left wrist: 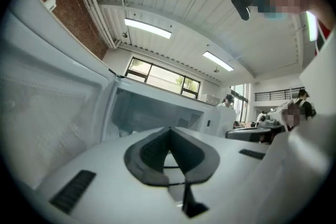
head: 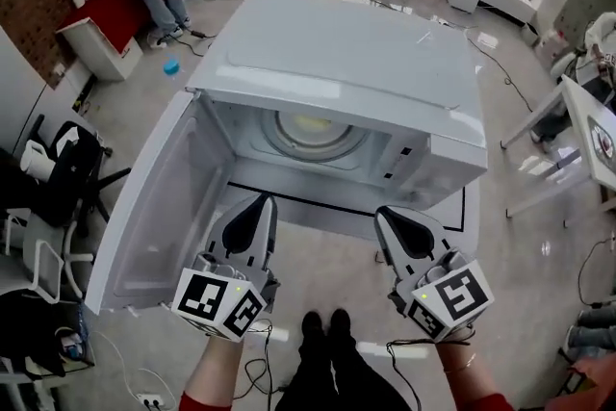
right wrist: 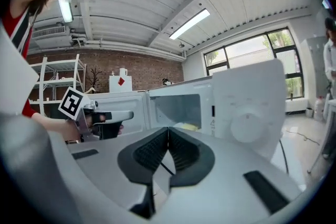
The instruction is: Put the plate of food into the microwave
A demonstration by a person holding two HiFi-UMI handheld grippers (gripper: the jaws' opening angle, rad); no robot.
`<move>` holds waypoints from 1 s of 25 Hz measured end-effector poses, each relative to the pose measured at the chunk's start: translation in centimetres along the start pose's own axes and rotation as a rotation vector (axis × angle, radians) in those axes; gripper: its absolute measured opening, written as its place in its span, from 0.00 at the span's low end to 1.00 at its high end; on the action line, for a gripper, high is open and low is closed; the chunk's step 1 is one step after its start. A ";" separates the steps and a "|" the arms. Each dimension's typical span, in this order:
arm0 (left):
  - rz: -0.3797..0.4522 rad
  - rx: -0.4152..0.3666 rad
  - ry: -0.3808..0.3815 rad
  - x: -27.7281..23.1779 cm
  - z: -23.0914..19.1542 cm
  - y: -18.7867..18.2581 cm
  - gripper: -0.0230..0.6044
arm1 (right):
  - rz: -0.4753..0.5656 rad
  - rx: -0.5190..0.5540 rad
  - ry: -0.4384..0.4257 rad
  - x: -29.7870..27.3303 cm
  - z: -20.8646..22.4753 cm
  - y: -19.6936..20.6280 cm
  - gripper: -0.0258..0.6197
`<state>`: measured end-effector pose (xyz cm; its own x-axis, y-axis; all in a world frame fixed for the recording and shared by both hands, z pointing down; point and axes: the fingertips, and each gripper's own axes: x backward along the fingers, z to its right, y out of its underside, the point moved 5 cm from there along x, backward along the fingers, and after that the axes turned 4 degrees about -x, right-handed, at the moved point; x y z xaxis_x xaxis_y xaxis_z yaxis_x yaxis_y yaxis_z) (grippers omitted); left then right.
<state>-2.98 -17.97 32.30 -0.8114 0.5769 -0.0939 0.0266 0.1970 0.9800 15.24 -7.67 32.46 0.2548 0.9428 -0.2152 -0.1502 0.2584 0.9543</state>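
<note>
Nearest, the left claw (head: pixel 262 203) and right claw (head: pixel 387 218) are both clenched on nothing, side by side before the open microwave (head: pixel 366 53). Its door (head: pixel 154 197) hangs wide at left. Farther in, the plate (head: pixel 313 135) of food sits inside the cavity.

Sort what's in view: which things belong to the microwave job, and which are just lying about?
Job in hand: microwave; its open door; plate of food inside it; left claw and right claw, both shut and empty.

Lying about: black chair; red-topped cabinet; small blue object on the floor; cables; white table.
</note>
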 end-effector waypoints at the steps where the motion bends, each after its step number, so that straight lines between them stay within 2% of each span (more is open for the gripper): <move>1: -0.014 -0.014 0.011 0.7 0.7 0.1 0.05 | 0.008 -0.015 0.015 1.2 0.4 0.0 0.06; 4: -0.051 -0.047 0.018 2.6 2.7 0.7 0.05 | 0.028 -0.056 0.044 4.4 1.3 0.0 0.06; 10: -0.075 -0.017 0.027 5.5 5.4 1.1 0.05 | 0.016 -0.071 0.053 8.7 -0.3 1.4 0.06; 16: -0.081 -0.102 0.035 7.6 7.7 0.7 0.05 | 0.086 -0.119 0.001 10.1 -2.3 1.3 0.06; 21: -0.051 -0.078 0.019 8.3 9.1 0.3 0.05 | 0.101 -0.072 -0.022 10.5 -2.5 0.9 0.06; 25: -0.048 -0.098 0.019 8.6 9.8 0.0 0.05 | 0.096 -0.037 -0.035 10.6 -2.9 0.6 0.06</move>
<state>-4.27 -5.21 29.81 -0.8211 0.5535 -0.1392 -0.0695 0.1451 0.9870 15.03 3.06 30.12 0.2702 0.9558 -0.1155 -0.2103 0.1756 0.9617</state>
